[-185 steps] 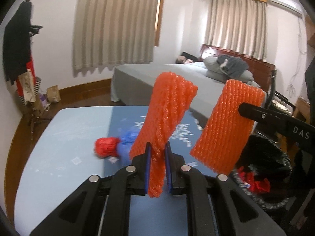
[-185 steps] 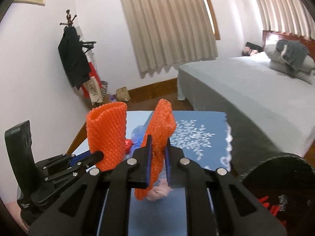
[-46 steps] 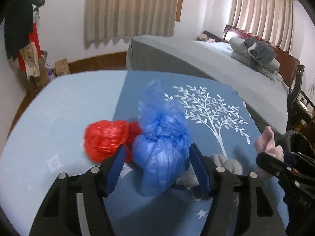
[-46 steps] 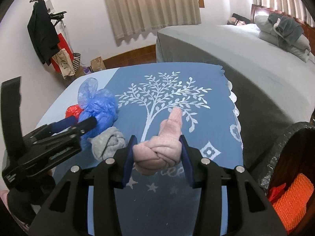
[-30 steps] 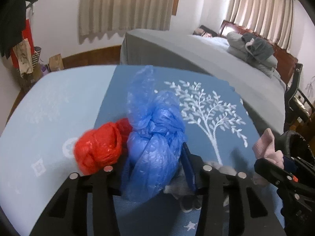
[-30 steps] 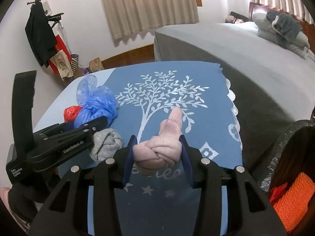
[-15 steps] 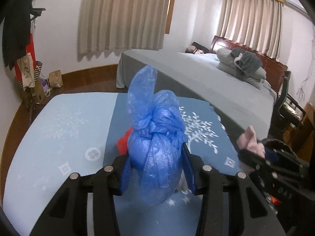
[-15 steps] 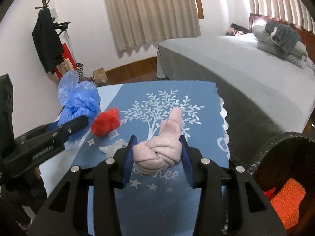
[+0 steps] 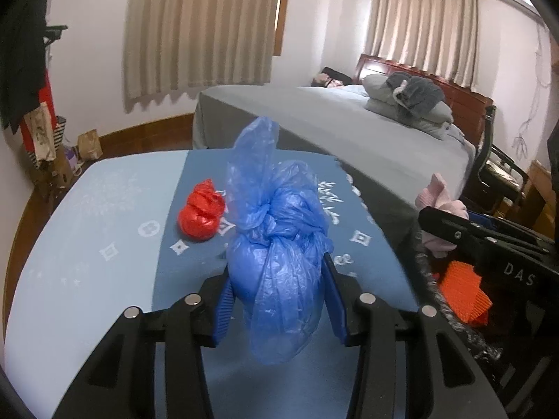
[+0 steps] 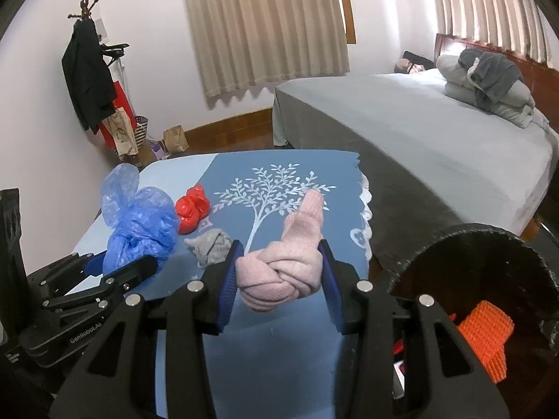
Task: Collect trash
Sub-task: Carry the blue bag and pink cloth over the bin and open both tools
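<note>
A: The black bin (image 10: 496,244) is seen at the right edge of the surface (image 10: 279,356), and orange foam netting (image 10: 487,331) is found inside it, with a scrap of red beside it.

B: From the left wrist view only the bin's rim (image 9: 450,310) and the same netting (image 9: 461,293) are caught; the depth of the bin is shown by the right view alone.

A: A knotted blue plastic bag (image 9: 279,262) is clamped in the left hand-held gripper (image 9: 277,300), jaws pressed to both sides, and is held above the surface.

B: A knotted pink sock (image 10: 283,272) is pinched in the right hand-held gripper (image 10: 279,282), jaws closed on its sides, just beside the bin.

A: A red plastic bag (image 9: 201,214) is left lying on the blue cloth.

B: A grey balled sock (image 10: 211,248) is shown on the cloth only in the right view; in the left it is hidden behind the blue bag.
</note>
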Motion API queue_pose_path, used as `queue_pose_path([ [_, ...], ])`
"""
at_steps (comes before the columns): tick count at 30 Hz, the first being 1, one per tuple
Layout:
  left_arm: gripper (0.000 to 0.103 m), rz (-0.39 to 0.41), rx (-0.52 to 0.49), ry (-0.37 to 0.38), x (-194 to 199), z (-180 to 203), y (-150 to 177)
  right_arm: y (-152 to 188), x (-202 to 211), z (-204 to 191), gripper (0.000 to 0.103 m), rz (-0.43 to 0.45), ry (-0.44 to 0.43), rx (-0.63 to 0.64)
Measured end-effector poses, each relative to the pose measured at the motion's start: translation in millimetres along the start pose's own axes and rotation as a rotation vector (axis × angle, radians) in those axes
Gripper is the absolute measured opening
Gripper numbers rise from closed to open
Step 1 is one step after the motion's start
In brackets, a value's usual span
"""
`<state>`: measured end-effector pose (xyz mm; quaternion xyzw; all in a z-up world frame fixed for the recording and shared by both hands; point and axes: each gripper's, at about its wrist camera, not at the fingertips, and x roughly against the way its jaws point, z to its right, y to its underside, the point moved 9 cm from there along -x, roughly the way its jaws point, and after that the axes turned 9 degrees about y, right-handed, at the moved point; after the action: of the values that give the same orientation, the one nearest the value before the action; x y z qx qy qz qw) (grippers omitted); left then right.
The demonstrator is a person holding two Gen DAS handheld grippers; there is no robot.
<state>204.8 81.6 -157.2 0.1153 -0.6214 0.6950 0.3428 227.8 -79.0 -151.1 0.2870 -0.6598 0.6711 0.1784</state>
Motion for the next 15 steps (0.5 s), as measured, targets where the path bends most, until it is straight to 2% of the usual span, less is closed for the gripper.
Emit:
queue_pose_path([
  [7, 0.045, 0.033, -0.033, 0.043, 12, 31, -10, -3, 30, 14, 0.042, 0.045, 0.018, -0.007],
  [15, 0.045, 0.064, -0.065, 0.087, 15, 67, -23, -8, 63, 48, 0.042, 0.097, 0.069, -0.041],
])
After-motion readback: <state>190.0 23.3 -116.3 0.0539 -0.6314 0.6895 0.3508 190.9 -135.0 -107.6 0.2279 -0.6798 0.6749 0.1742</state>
